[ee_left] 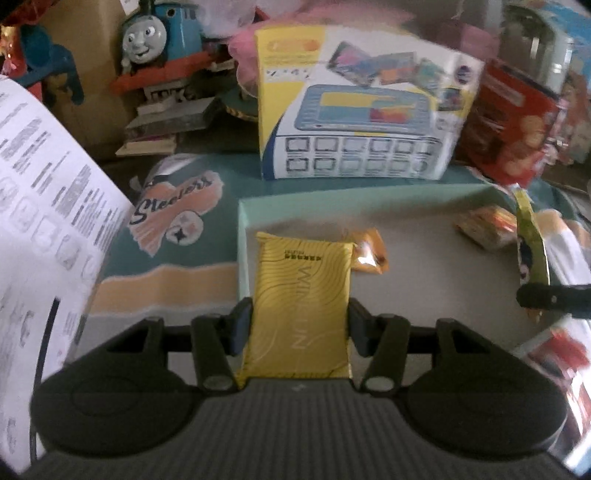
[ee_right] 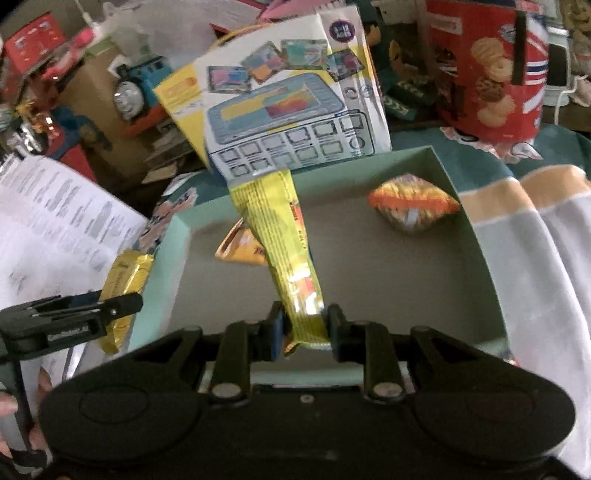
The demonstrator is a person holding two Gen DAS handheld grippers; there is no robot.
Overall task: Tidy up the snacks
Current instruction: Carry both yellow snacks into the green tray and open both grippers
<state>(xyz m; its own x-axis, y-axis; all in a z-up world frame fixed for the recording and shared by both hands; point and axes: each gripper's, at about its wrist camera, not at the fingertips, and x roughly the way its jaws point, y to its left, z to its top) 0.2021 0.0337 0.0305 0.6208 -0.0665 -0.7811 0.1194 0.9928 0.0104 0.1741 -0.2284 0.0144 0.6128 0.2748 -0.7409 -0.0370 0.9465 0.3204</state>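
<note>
My left gripper (ee_left: 295,325) is shut on a gold snack packet (ee_left: 301,295) and holds it over the left end of a pale green open box (ee_left: 258,206). My right gripper (ee_right: 304,328) is shut on the end of a long yellow snack bar (ee_right: 280,236), held above the same box (ee_right: 480,236). Inside the box lie a small orange packet (ee_left: 369,253), also seen in the right wrist view (ee_right: 236,251), and an orange and yellow wrapped snack (ee_right: 413,205), also seen in the left wrist view (ee_left: 487,225). The left gripper with its gold packet (ee_right: 122,284) shows at the box's left edge.
A toy tablet carton (ee_left: 362,110) stands behind the box. A red biscuit tin (ee_right: 487,70) is at the back right. A blue toy train (ee_left: 155,33) is at the back left. A white printed sheet (ee_left: 48,206) lies on the left. A teal patterned cloth (ee_left: 173,221) covers the surface.
</note>
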